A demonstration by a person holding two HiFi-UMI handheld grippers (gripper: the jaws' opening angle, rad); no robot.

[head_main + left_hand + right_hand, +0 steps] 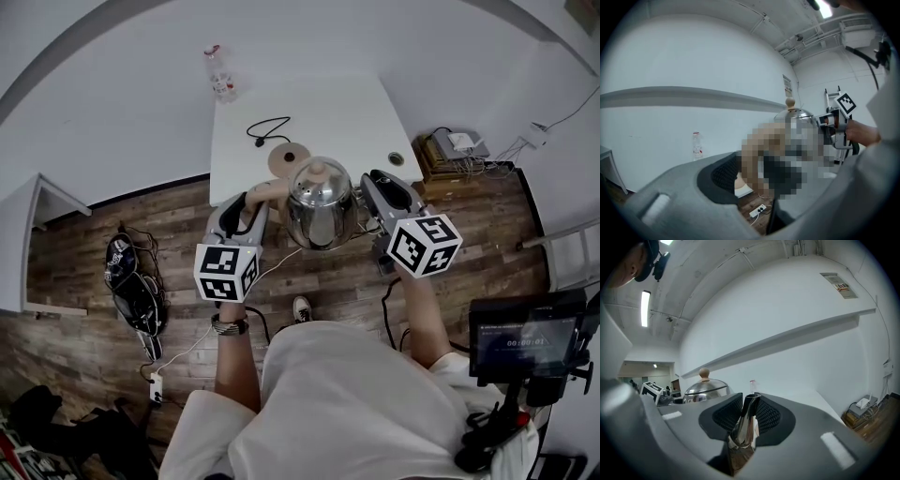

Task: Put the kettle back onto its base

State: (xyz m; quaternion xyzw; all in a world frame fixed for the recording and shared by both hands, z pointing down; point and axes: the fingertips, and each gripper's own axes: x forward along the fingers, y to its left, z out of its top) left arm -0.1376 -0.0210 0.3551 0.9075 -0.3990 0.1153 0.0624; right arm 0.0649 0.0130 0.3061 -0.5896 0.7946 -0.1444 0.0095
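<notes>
White table point(323, 108), shiny steel kettle point(319, 204), left fingers point(723, 177) gripping handle point(266, 190), right fingers point(768, 417) pinching spout point(745, 425)

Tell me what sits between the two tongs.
The kettle: the head view shows it between the left tongs, at its handle, and the right tongs, shut on its spout.

- Kettle point(797, 114): in the left gripper view a blur covers its body and handle, right of centre; only its top shows.
- Base point(284, 156): in the head view, upper centre, partly hidden behind the kettle.
- Bottle point(220, 75): label too small to read.
</notes>
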